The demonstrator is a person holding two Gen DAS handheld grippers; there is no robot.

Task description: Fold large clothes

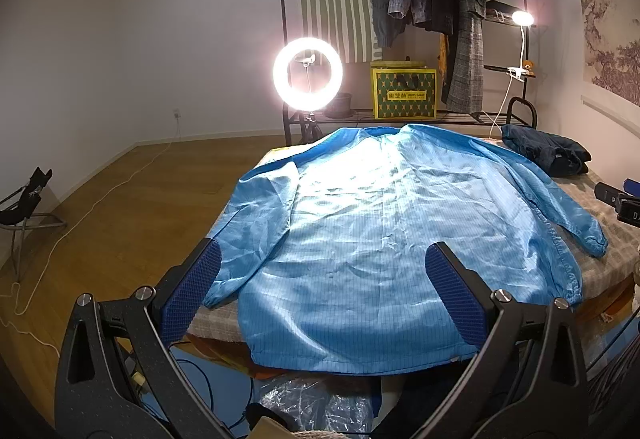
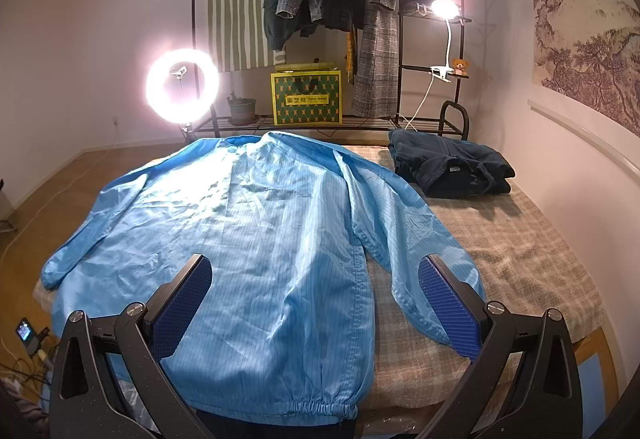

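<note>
Blue jacket [image 1: 372, 239] flat on checked bed cover [image 2: 520, 259], straight ahead of both tools. Left gripper [image 1: 320, 271] spread wide, empty. Right gripper [image 2: 316, 279] likewise.

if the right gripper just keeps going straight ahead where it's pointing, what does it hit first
Most likely the light blue jacket spread flat on the bed. The right gripper is open and aimed down over its lower half near the right sleeve; exact contact depth is unclear.

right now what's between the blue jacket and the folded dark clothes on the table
Only bare checked table cover between the blue jacket and the folded dark clothes; clearest in the right wrist view.
</note>
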